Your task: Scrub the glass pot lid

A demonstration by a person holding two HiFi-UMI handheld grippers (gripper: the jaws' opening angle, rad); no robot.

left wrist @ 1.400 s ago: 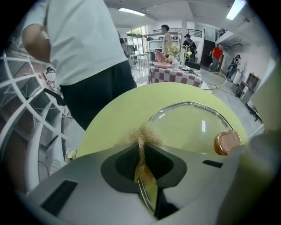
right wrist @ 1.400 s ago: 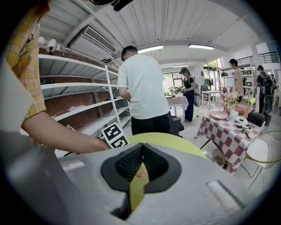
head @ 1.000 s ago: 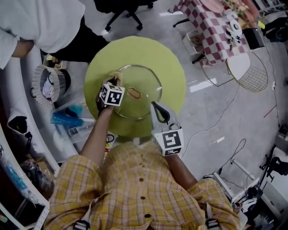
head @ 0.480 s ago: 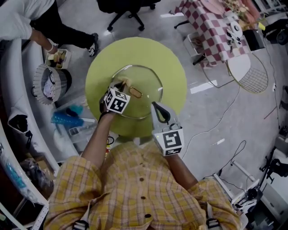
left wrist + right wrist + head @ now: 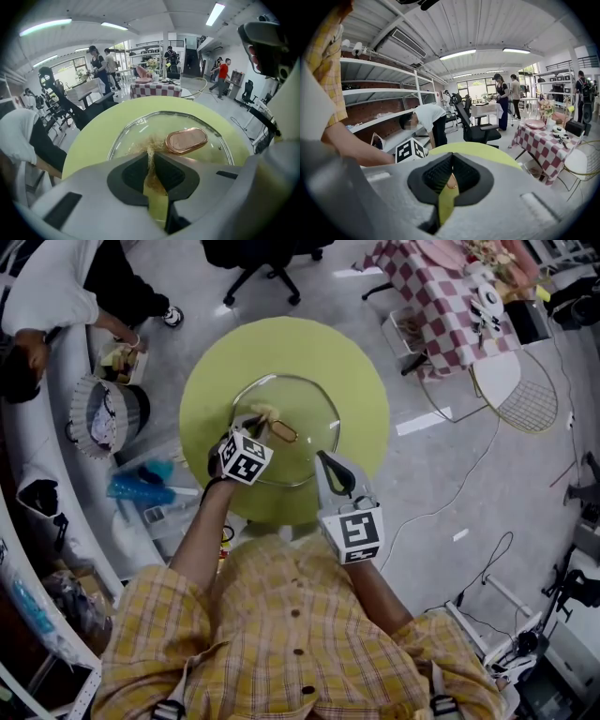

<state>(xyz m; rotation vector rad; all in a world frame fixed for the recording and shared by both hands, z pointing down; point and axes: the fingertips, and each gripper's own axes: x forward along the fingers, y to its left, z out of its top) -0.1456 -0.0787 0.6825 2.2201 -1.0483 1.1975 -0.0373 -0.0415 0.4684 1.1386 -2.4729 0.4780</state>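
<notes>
Left gripper (image 5: 253, 421) pinches a tan scrubber (image 5: 150, 147) on the glass lid (image 5: 305, 404), mid-table (image 5: 366, 362). Right gripper (image 5: 324, 461) is pressed together at the lid's near-right rim. Hard strokes could skid the lid, or snag the handle (image 5: 186, 140).

Round glass pot lid (image 5: 311, 424) with copper oval handle (image 5: 282, 433) lies flat on the green counter (image 5: 361, 381), tan scrubber (image 5: 262, 413) touching its top.

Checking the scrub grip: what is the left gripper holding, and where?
Tan fibrous scrubber, pinched at its near end; its frayed end meets the glass lid.
</notes>
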